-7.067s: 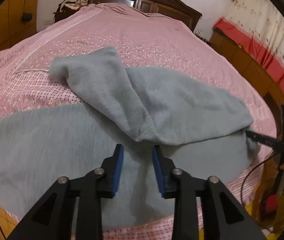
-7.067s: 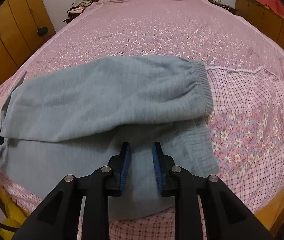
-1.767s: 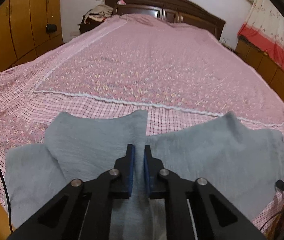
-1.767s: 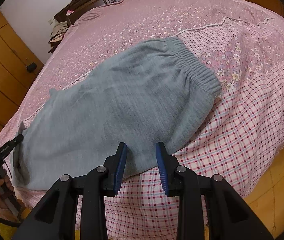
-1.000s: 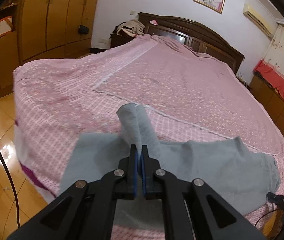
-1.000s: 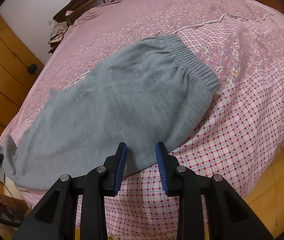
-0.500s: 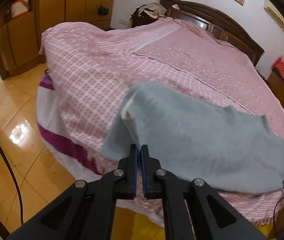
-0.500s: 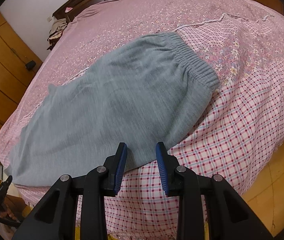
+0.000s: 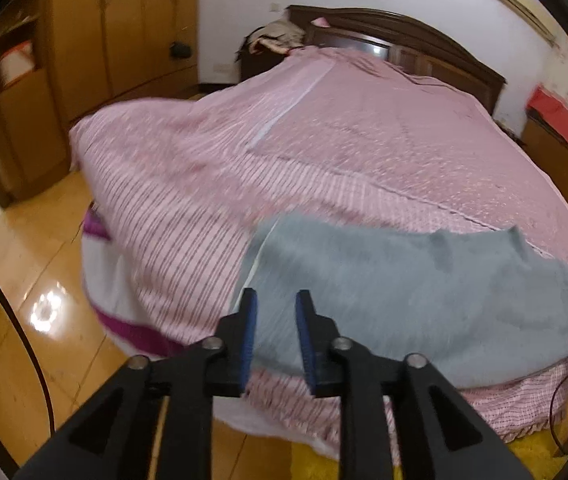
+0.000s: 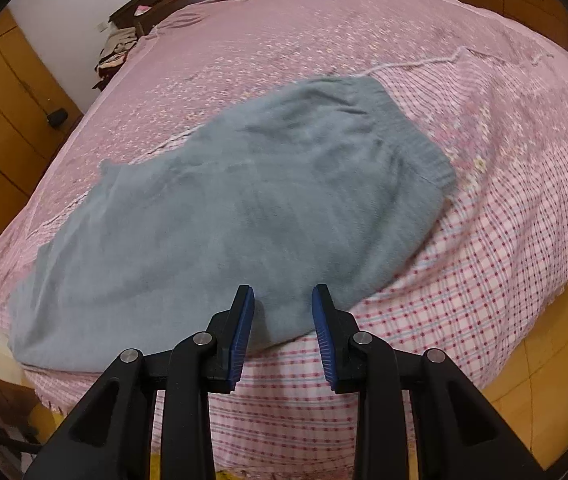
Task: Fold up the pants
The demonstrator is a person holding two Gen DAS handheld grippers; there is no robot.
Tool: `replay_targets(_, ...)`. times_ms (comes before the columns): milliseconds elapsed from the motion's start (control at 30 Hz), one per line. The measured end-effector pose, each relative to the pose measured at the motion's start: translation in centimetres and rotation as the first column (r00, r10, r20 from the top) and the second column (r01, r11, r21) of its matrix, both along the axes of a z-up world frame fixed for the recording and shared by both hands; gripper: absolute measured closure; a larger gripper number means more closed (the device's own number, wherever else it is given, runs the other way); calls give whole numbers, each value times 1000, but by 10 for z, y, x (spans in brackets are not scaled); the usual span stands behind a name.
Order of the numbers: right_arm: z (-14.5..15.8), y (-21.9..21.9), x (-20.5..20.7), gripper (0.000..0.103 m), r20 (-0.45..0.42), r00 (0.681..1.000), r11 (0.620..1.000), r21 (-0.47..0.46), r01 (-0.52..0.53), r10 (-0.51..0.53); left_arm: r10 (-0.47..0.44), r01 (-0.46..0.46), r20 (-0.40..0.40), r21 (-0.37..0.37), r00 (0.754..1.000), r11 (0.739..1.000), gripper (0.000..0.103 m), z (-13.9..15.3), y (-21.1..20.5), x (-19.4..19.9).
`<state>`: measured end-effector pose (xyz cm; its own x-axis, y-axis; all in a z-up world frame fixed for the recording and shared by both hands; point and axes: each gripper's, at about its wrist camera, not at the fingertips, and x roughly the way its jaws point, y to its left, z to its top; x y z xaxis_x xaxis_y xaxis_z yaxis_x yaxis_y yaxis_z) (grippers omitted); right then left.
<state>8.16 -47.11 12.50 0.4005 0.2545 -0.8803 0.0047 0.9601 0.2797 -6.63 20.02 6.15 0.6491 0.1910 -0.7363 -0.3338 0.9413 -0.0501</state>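
The grey-blue pants [image 10: 243,208] lie folded lengthwise and flat on the pink bed [image 10: 324,40], their ribbed waistband [image 10: 416,136] at the right end. In the left wrist view the pants [image 9: 424,292] stretch to the right from their leg end. My left gripper [image 9: 275,300] hovers over that leg end, its jaws opening, with no cloth pinched between its blue pads [image 9: 249,332]. My right gripper [image 10: 282,296] stands open just above the near edge of the pants, holding nothing.
Wooden wardrobes [image 9: 83,40] line the left wall and a dark headboard [image 9: 404,44] closes the far end of the bed. Shiny wooden floor [image 9: 43,300] runs beside the bed. A low cabinet with red cloth [image 9: 564,128] stands on the right.
My left gripper was shut on the leg end half a second ago; now its jaws have parted and the cloth lies flat on the bed. The right gripper stayed open.
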Motion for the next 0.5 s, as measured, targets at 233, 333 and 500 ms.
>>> replay_targets(233,12,33,15,72,24,995,995,-13,-98,98,-53,51,-12,-100,999,994,80,-9,19,44)
replay_targets(333,15,50,27,72,24,989,989,-24,-146,147,-45,41,-42,-110,998,993,79,-15,24,56)
replay_targets(500,16,76,52,72,26,978,978,-13,-206,207,-29,16,-104,-120,994,993,72,-27,33,70)
